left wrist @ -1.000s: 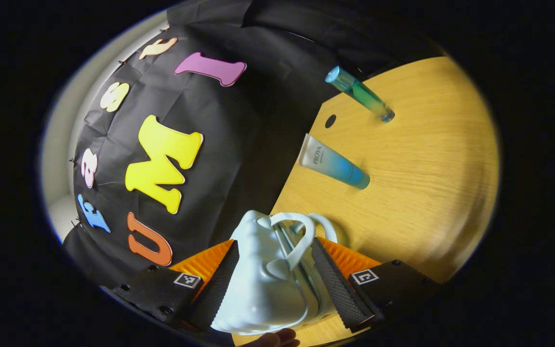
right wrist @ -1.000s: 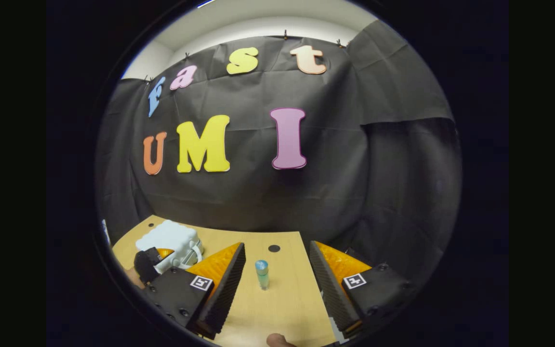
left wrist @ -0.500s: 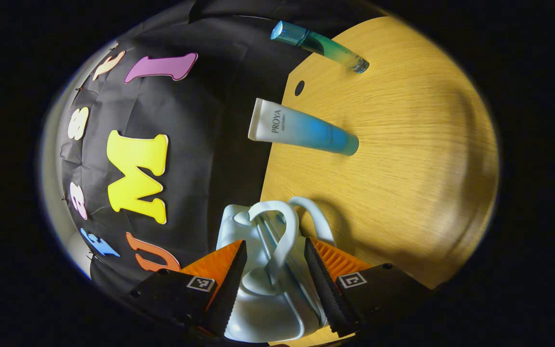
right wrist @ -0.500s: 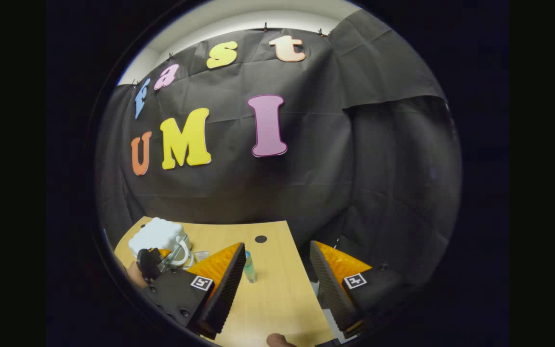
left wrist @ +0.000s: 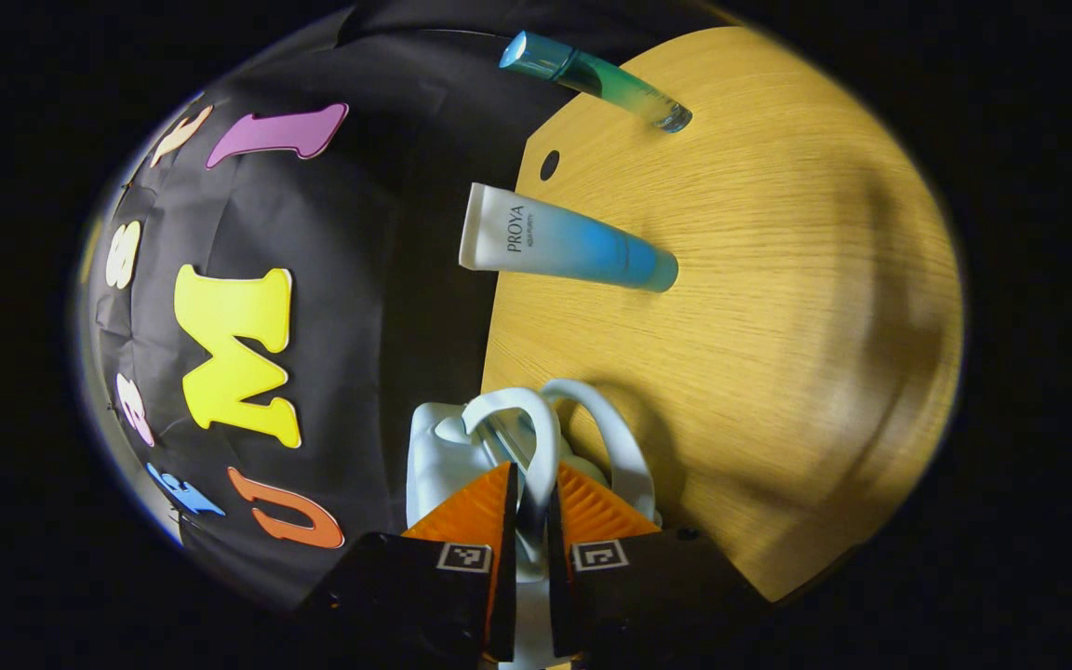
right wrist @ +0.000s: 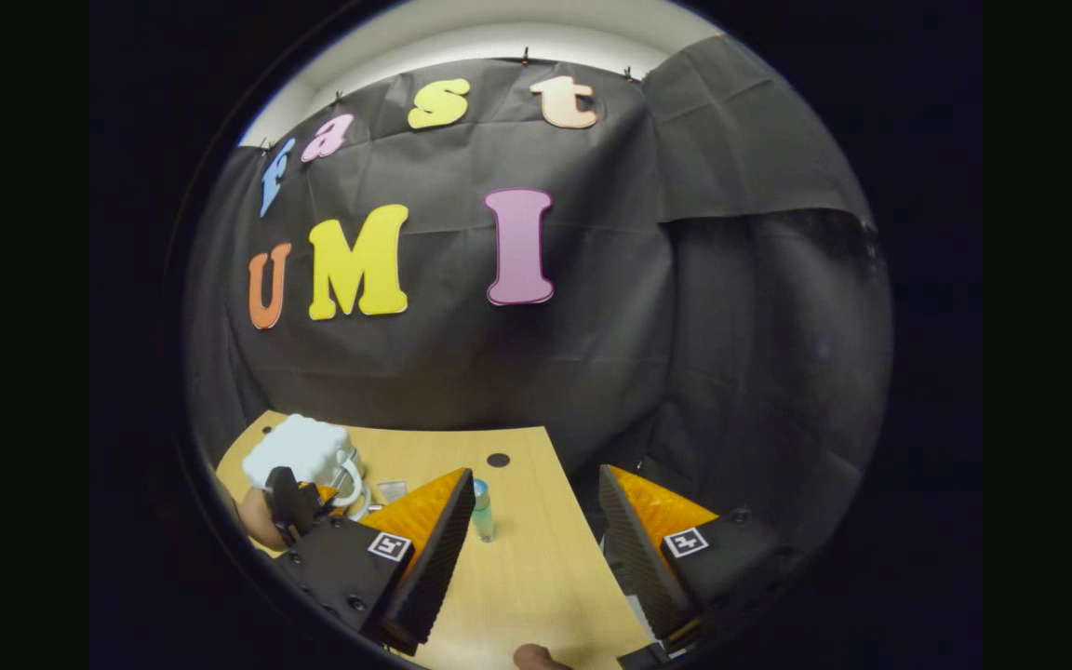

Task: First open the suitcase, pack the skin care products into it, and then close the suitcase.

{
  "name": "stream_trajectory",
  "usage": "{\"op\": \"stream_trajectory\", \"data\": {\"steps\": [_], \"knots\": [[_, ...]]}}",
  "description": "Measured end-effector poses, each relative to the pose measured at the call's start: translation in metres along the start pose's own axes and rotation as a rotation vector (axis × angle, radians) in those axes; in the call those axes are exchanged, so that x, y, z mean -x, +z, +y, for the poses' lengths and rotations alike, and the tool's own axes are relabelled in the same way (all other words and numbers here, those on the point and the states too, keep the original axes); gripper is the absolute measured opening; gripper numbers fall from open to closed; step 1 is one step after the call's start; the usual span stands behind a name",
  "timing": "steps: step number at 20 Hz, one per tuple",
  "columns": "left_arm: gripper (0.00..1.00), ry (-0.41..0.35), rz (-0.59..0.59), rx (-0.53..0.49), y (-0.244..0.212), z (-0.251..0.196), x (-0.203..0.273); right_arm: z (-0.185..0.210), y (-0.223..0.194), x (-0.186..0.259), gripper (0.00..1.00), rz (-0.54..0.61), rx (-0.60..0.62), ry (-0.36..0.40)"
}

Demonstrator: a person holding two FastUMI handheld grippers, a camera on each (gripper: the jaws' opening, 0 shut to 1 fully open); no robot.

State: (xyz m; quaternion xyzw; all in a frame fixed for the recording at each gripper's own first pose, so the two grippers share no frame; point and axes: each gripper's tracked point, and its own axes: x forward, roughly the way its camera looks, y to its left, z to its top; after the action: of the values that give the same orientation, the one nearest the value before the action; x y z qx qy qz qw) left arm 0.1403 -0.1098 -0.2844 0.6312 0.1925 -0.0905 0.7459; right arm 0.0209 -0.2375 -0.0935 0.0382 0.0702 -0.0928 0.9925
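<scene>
Your left tongs [left wrist: 527,502] are clamped on a handle of the white suitcase [left wrist: 438,447] on the table [left wrist: 778,326]; beyond stand the blue tube [left wrist: 569,247], then the green bottle [left wrist: 592,79]. Your right tongs [right wrist: 536,521] hang apart.

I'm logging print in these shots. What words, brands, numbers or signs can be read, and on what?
Tube: a printed label near its flat end. I don't read labels off, and its smaller line is too small anyway.
Bottle: no print that I can make out.
Suitcase: none.
Left gripper and right gripper: square black-and-white markers, patterns rather than words.
</scene>
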Motion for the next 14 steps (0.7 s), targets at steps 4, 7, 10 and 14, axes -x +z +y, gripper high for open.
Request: {"op": "stream_trajectory", "data": {"steps": [4,7,10,14], "knots": [[0.06,-0.002,-0.022,0.117,-0.006,0.018,0.012,0.019,0.007,0.008,0.80,-0.017,0.014,-0.008],[0.03,0.005,-0.060,0.225,-0.011,0.047,0.026,0.036,0.017,0.014,0.80,-0.028,0.014,-0.010],[0.03,0.015,-0.094,0.372,-0.022,0.081,0.043,0.060,0.027,0.018,0.79,-0.043,0.011,-0.007],[0.03,0.048,-0.130,0.554,-0.051,0.131,0.066,0.097,0.037,0.021,0.79,-0.056,0.014,0.007]]}}
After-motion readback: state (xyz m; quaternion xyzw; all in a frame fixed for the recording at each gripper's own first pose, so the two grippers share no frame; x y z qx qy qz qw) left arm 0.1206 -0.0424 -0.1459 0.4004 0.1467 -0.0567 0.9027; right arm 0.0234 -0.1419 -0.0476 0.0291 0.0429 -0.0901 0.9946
